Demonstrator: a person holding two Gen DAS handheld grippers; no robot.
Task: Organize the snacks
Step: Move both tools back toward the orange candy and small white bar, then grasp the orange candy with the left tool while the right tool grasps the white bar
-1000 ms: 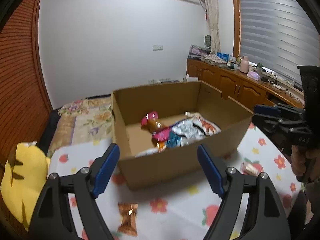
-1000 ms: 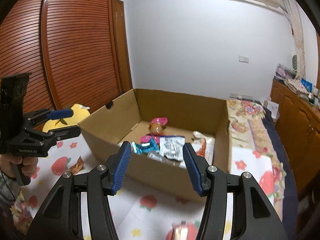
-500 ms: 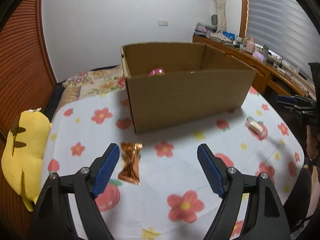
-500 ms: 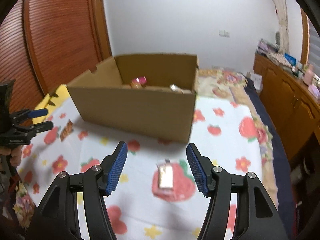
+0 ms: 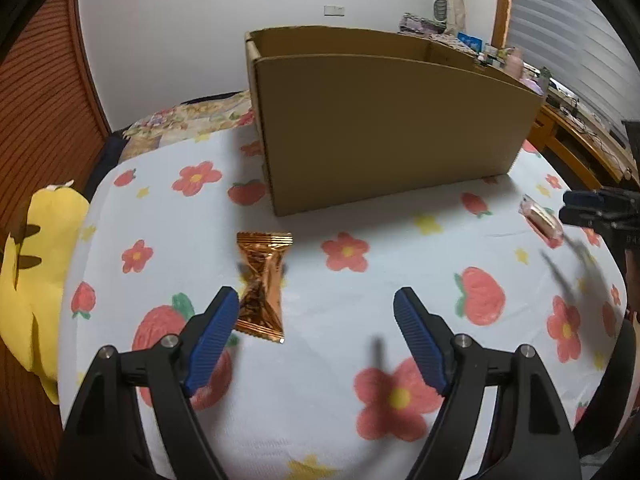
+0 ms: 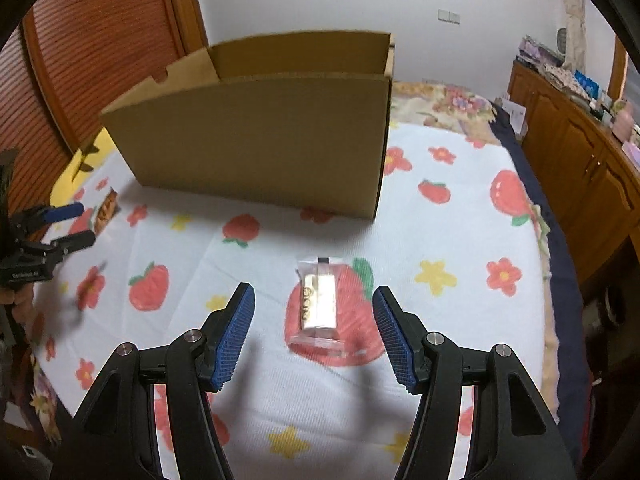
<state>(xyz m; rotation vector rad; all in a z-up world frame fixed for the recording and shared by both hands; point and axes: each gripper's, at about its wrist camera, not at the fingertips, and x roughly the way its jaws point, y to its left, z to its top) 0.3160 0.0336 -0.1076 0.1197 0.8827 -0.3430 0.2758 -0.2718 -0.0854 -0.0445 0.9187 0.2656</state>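
Observation:
A cardboard box (image 5: 384, 128) stands on the flowered tablecloth; its near wall hides what is inside. An orange foil snack (image 5: 261, 284) lies on the cloth in front of the box's left corner. My left gripper (image 5: 316, 320) is open low over the cloth, its left finger beside the snack. A clear-wrapped white snack bar (image 6: 320, 306) lies on a strawberry print. My right gripper (image 6: 314, 316) is open, its fingers on either side of the bar, just above it. The box (image 6: 260, 136) stands behind it. The bar also shows in the left wrist view (image 5: 540, 216).
A yellow plush toy (image 5: 28, 264) sits at the table's left edge. A wooden sideboard (image 6: 580, 152) with clutter runs along the right. A reddish wooden door (image 6: 100, 40) is at the back left. A quilted bed cover (image 5: 180, 120) lies behind the table.
Both grippers have come down from above the box to the cloth. The left is now close to the orange snack, the right over the clear-wrapped bar. The box's contents are out of sight.

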